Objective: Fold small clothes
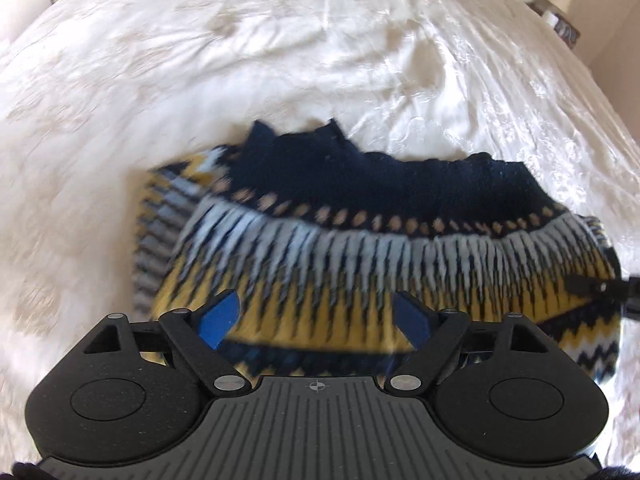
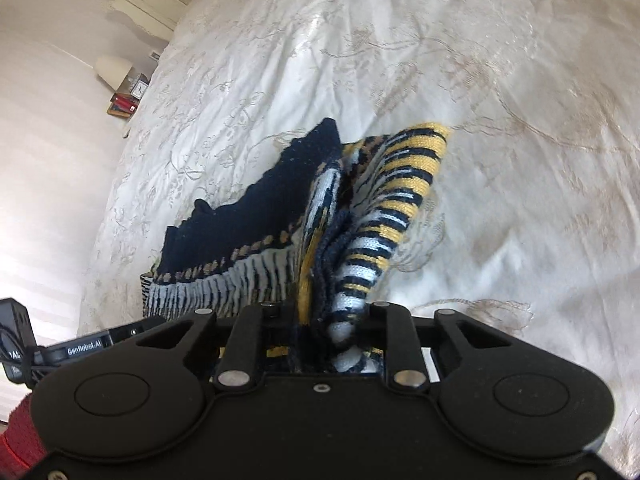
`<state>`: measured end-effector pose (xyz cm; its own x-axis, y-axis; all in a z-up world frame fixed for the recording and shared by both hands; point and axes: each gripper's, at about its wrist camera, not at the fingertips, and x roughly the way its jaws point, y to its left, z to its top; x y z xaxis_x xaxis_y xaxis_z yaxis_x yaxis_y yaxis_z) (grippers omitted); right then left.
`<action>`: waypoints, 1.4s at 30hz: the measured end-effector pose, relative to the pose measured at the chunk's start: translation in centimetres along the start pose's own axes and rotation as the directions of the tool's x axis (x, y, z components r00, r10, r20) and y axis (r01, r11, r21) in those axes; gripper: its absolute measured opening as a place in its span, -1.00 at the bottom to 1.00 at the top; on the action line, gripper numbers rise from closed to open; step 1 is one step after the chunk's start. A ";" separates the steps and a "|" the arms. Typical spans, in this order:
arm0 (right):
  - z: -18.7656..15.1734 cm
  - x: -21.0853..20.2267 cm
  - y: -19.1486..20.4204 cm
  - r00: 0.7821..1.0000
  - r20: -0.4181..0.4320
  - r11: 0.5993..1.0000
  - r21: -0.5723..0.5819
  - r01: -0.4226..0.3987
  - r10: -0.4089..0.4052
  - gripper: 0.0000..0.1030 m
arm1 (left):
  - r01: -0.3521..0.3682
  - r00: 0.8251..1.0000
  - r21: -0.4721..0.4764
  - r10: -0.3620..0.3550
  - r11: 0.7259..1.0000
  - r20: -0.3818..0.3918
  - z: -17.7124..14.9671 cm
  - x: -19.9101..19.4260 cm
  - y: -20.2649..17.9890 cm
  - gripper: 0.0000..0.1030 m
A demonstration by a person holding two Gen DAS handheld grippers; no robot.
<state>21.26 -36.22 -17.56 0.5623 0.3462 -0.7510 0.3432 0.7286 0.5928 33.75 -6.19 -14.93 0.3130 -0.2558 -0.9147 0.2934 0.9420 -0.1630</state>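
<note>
Right hand-held gripper [image 2: 320, 332] clamps the patterned sweater's [image 2: 360, 216] folded edge — lifted above the bedspread [image 2: 480, 80].

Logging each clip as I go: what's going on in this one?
A person is folding a small patterned knit sweater on a bed with a white embroidered bedspread, a handheld gripper in each hand. The right gripper is clamped on a bunched edge of the sweater and lifts it off the bed. The left gripper is open above the yellow band, holding nothing. The fold is under way, not finished.
</note>
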 end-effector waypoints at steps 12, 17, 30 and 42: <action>0.2 1.9 13.0 0.999 -0.047 0.988 -0.156 -0.018 0.011 -0.41 | -0.010 1.000 -0.174 0.012 0.985 0.007 -7.6 -5.7 8.7 0.62; -1.0 5.8 17.9 0.995 -0.104 0.975 -0.223 -0.018 -0.005 -0.41 | -0.012 1.000 -0.216 0.013 0.976 0.006 -9.4 -6.7 11.6 0.61; -5.5 14.2 24.9 0.980 -0.181 0.945 -0.327 0.021 -0.084 -0.05 | -0.027 1.000 -0.270 0.028 0.962 0.000 -11.4 -8.1 15.7 0.62; -7.0 8.8 24.2 0.996 -0.078 0.882 -0.471 -0.005 -0.036 0.11 | 0.041 0.999 -0.222 -0.033 0.974 0.039 -8.0 -8.1 15.3 0.62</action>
<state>29.21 -11.40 -11.84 0.4889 0.3649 -0.7923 -0.0546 0.9193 0.3897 28.51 12.07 -12.92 0.3382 -0.2953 -0.8935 0.0982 0.9554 -0.2786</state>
